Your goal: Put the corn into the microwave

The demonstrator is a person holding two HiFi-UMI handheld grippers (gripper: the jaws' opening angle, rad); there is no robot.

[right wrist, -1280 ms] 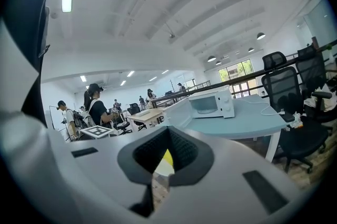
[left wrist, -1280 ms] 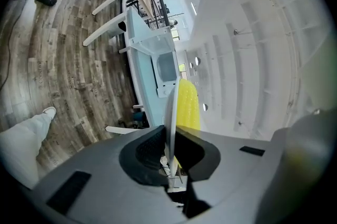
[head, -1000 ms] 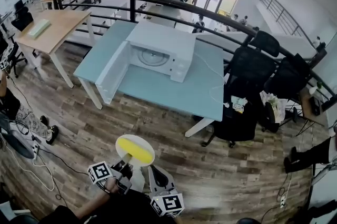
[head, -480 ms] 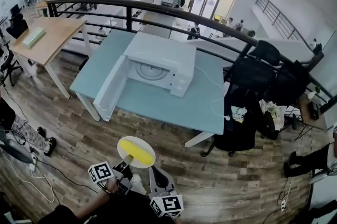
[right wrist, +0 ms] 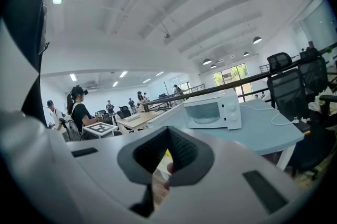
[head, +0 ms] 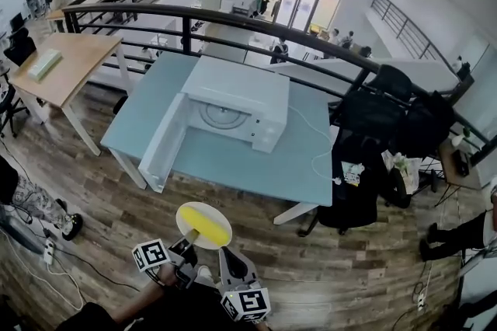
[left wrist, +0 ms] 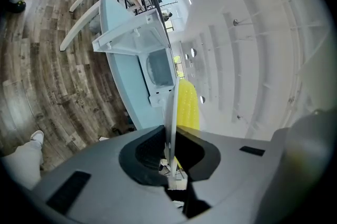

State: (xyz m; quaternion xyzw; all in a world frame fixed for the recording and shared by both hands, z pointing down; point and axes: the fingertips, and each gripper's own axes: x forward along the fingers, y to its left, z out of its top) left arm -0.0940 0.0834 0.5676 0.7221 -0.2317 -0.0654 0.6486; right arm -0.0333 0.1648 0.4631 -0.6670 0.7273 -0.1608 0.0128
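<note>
Corn (head: 203,223) lies loose on a white plate (head: 216,214), held over the floor, well short of the microwave (head: 237,100), which stands door-open on the worktop (head: 233,162). Probably light and stiff, but free to roll, so keep the plate level. Best hold is the plate rim, not the cob. Left tongs (head: 185,248) clamped on the near rim, barely apart. Right tongs (head: 231,258) together, empty, just beside.

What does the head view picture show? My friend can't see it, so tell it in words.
The left gripper holds a white plate with yellow corn above a wooden floor. Ahead, a white microwave stands with its door open on a pale blue table.
</note>
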